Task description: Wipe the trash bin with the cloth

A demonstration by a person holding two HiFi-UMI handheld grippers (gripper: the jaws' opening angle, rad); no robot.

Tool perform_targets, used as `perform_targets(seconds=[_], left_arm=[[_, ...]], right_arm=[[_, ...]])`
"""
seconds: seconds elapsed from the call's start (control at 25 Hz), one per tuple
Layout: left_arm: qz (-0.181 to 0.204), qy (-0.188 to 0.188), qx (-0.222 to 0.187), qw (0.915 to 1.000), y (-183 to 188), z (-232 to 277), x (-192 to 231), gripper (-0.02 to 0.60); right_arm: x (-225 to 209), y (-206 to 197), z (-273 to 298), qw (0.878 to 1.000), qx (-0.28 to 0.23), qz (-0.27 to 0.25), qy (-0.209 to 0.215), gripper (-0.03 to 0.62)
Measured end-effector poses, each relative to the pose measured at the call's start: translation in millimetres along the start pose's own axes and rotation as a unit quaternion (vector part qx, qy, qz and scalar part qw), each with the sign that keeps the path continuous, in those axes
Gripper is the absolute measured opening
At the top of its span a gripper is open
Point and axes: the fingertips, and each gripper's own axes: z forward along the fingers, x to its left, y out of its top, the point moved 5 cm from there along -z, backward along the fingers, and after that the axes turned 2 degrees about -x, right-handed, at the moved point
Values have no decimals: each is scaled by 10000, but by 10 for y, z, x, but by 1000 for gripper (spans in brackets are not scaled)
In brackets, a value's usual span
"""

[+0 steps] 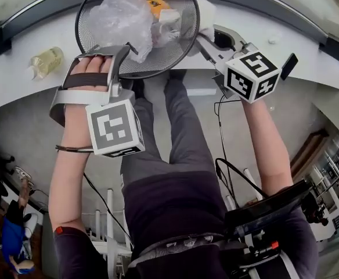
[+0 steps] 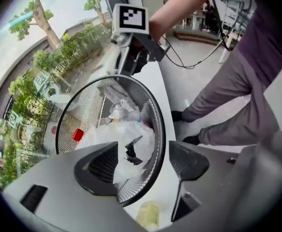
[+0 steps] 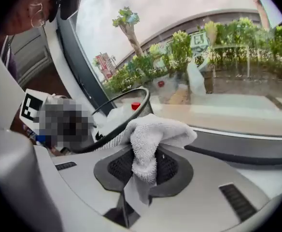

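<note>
Office-like room, curved window counter (image 1: pixel 18 89)

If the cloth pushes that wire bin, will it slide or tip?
Probably light: the bin is thin wire mesh holding crumpled plastic bags. It may slide or tilt on the smooth counter, since the left tool stands open around its rim, not gripping.

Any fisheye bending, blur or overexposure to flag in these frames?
Head view: sharp, evenly daylit, the black wire-mesh trash bin crisp. Left gripper view: strong fisheye, black vignette corners, sky near white, foreground slightly soft. Right gripper view: same fisheye and vignette, white terry cloth in focus.
</note>
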Motion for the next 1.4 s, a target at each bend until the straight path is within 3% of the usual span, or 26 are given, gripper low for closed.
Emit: perform_targets(seconds=[0.04, 0.12, 0.36, 0.56, 0.64, 0.84, 0.88, 0.92, 0.96, 1.08, 1.2, 1.24, 1.32, 1.4], left_arm=[[-119, 3, -67, 9999, 13, 14, 18, 324], [-429, -64, -297, 9986, 82, 27, 32, 228], [-628, 88, -358, 9973, 185, 23, -14, 159], [-1055, 106, -268, 9940, 409, 53, -36, 107], [-1292, 202, -260, 9911, 488, 81, -20, 104], [-1545, 212, -588, 9860, 593, 91, -33, 100], [-1518, 84, -706, 9858, 608, 64, -50, 180], [-1485, -88, -776, 9858, 622, 32, -68, 335], [-1420, -251, -771, 9865, 621, 2, -83, 422], [-895, -396, -314, 9947, 479, 13, -91, 422], [-535, -248, 110, 9982, 271, 85, -50, 419], [-621, -165, 120, 9979, 231, 84, -16, 377], [-965, -113, 47, 9953, 215, 66, 28, 224], [-1238, -267, -42, 9919, 270, 58, -18, 147]], right_arm=[[-60, 87, 3, 9999, -104, -67, -79, 75], [-145, 192, 32, 9993, -153, -303, -141, 75], [97, -53, 149, 9950, 304, -932, 166, 75], [340, -344, 151, 9966, 355, -623, 402, 75], [419, -429, 160, 9947, 455, -720, 576, 75], [483, -563, 217, 9955, 433, -390, 753, 75], [467, -549, 211, 9957, 388, -336, 766, 75], [431, -520, 190, 9962, 323, -283, 754, 75], [376, -476, 154, 9970, 226, -211, 711, 75], [158, -266, 24, 9990, -201, -11, 412, 75], [27, -21, -7, 9987, -454, -164, 143, 75], [21, 40, 19, 9985, -465, -256, 127, 75], [46, 84, 79, 9983, -412, -368, 171, 77], [76, 18, 82, 9987, -355, -250, 254, 77]])
